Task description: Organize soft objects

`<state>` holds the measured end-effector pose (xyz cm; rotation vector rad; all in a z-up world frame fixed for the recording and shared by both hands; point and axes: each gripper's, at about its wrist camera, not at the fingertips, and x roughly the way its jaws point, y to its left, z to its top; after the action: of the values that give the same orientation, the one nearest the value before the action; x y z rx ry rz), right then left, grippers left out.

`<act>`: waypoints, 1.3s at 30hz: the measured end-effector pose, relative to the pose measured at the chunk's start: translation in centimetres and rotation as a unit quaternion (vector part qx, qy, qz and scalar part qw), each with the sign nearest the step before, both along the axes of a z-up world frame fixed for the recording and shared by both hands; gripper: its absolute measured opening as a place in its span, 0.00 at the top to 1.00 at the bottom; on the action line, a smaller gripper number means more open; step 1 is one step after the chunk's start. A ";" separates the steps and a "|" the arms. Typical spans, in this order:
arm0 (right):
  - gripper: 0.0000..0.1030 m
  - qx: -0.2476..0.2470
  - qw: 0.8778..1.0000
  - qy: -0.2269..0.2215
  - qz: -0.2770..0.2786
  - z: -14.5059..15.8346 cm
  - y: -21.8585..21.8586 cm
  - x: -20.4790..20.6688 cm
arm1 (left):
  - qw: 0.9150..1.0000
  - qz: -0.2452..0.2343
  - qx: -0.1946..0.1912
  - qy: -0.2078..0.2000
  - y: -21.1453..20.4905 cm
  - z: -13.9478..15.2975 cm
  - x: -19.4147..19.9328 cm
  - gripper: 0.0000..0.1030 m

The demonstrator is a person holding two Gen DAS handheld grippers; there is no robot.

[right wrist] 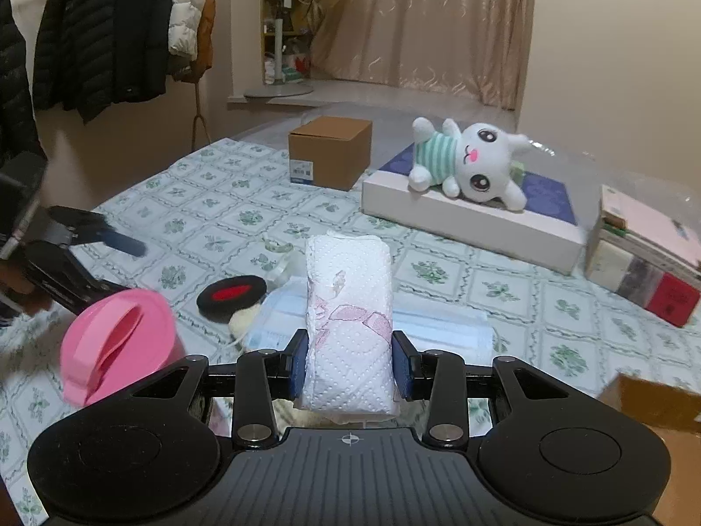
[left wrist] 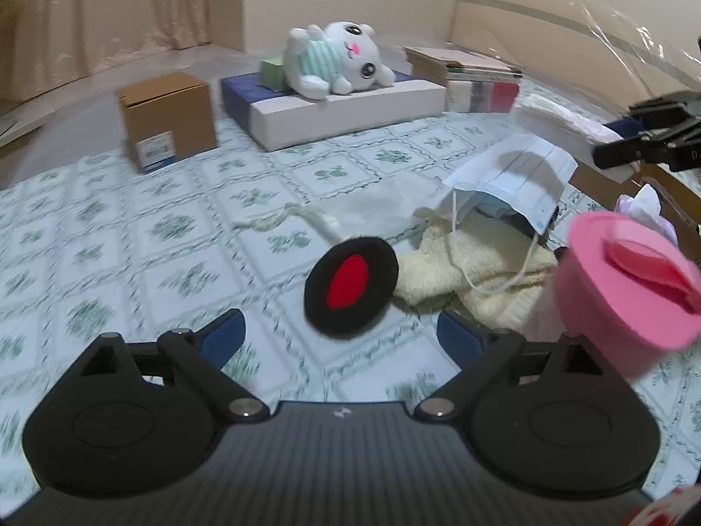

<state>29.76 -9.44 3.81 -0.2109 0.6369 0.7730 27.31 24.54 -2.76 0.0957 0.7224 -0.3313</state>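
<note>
Two grippers work over a bed covered with a green-patterned sheet point(left wrist: 184, 228). The right gripper point(right wrist: 349, 361) has its blue pads pressed against both sides of a folded white paper towel point(right wrist: 348, 320) with a faint pink print, held upright above the sheet. The left gripper point(left wrist: 339, 333) is spread wide with nothing between its fingers; near in front of it lies a round black pad point(left wrist: 350, 285) with a red centre, touching a cream fleece cloth point(left wrist: 473, 276) to its right. A light blue face mask point(left wrist: 517, 179) is draped over the far part of that cloth. At the near right stands a pink lidded container point(left wrist: 626, 285), somewhat blurred. Farther back, a white plush bunny point(left wrist: 337, 61) in a striped shirt lies on a flat white-and-blue box point(left wrist: 333, 105), with a brown carton point(left wrist: 168, 120) to its left and what looks like a stack of books point(left wrist: 477, 79) to its right.
</note>
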 end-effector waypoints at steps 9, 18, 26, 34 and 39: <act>0.62 -0.006 1.000 0.006 0.004 -0.9 1.3 2.3 | 0.998 -0.032 -0.034 0.030 -0.1 -2.7 5.9 0.08; 0.62 -0.008 1.000 0.009 0.000 -2.0 1.5 2.5 | 0.997 -0.056 -0.021 0.052 -1.6 -4.4 8.4 0.11; 0.62 -0.007 1.000 0.004 -0.008 -2.1 1.4 2.4 | 0.996 -0.062 -0.005 0.059 -2.3 -4.8 8.2 0.36; 0.62 0.003 1.000 0.000 -0.021 -1.4 0.7 1.7 | 0.998 -0.029 -0.015 0.046 -1.3 -2.9 6.3 0.39; 0.62 0.014 0.999 -0.006 -0.041 -0.1 -0.2 0.4 | 0.999 0.015 -0.013 0.031 -0.4 -0.2 3.4 0.39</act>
<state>30.14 -9.67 3.71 -0.1629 0.6197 0.7013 30.71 24.15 -2.96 0.0491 0.7808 -0.3157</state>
